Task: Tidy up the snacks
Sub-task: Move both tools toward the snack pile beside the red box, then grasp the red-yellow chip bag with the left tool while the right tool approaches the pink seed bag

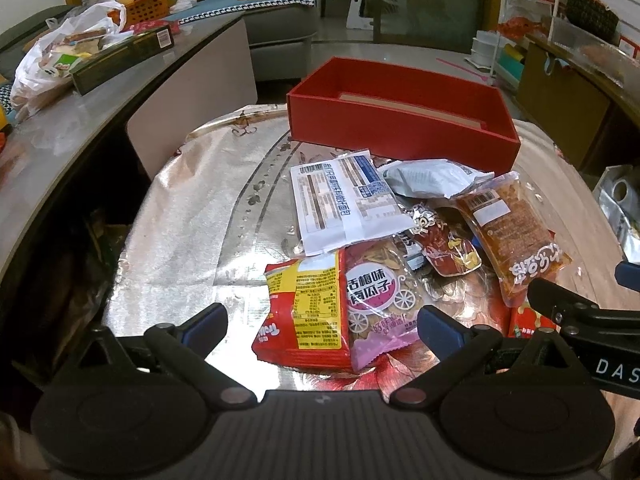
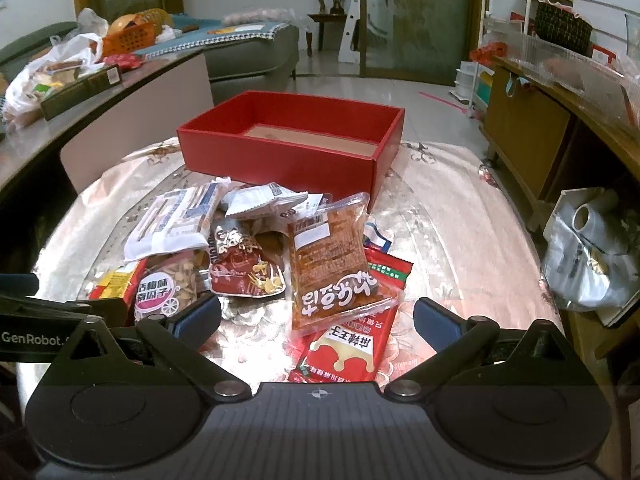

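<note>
Left wrist view. Left gripper (image 1: pixel 322 330) low in frame, jaws spread wide, nothing between them; red-yellow pack (image 1: pixel 302 316) and pink seed pack (image 1: pixel 376 304) directly ahead of the opening. Red box (image 1: pixel 400 120) at upper centre, on the table (image 1: pixel 192 216), appearing empty as far as its floor shows. Pile of snacks just below the box, none inside: white label pack (image 1: pixel 340 204), white pouch (image 1: pixel 432 178), dark red pouch (image 1: pixel 452 248), orange pack (image 1: pixel 512 232) at right centre. Part of right gripper (image 1: pixel 576 312) at lower right edge.

Right wrist view. Right gripper (image 2: pixel 316 314) low in frame, jaws likewise wide apart and holding nothing; orange pack (image 2: pixel 332 264) and red crown pack (image 2: pixel 352 340) lying ahead between the fingers. Red box (image 2: pixel 288 148) at upper centre, only bare floor visible inside. Remaining packs heaped left of centre, touching and overlapping.

Assessment: sorting not begun or barely begun. No snack boxed; whole pile outstanding. Both tools free, poised near the closest packs.
</note>
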